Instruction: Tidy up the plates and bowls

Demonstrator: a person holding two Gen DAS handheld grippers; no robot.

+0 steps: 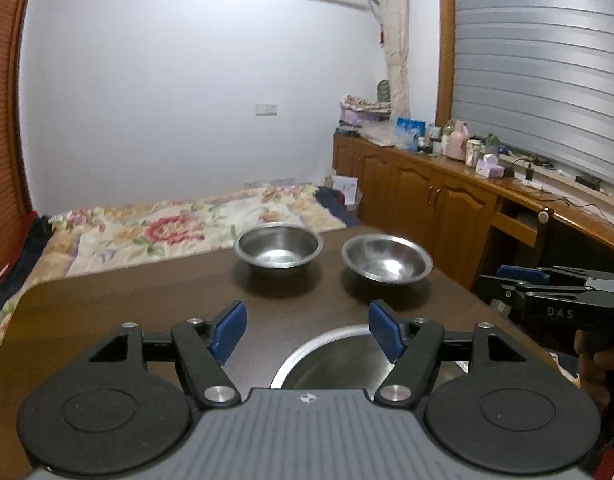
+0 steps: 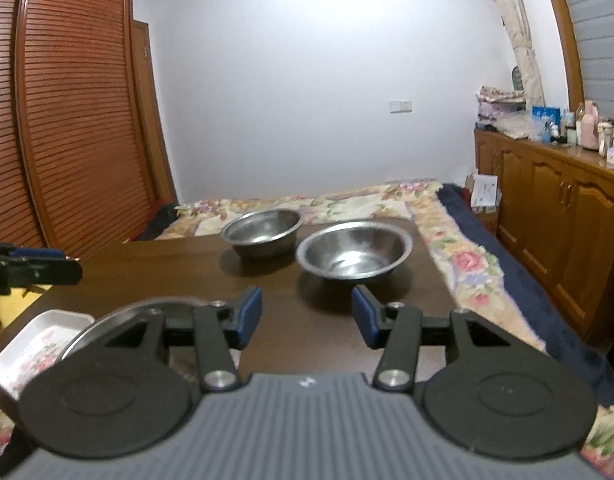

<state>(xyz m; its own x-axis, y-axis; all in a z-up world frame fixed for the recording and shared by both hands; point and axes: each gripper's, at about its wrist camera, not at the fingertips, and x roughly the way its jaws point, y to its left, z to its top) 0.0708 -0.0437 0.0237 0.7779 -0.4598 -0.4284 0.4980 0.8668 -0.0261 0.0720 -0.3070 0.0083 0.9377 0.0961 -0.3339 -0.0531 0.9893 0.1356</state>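
On the table [image 1: 107, 300] two steel bowls [image 1: 278, 249] stand apart, probably waiting for stacking; left tool [image 1: 307, 336] and right tool [image 2: 307, 316] both hang open, holding nothing.

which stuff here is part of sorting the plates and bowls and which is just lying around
Part of the job:
- deep steel bowl
- wide steel bowl
- steel plate at the near edge
- white floral tray

Just lying about:
- tissue box on the wooden counter
- pink bottle
- floral bedspread
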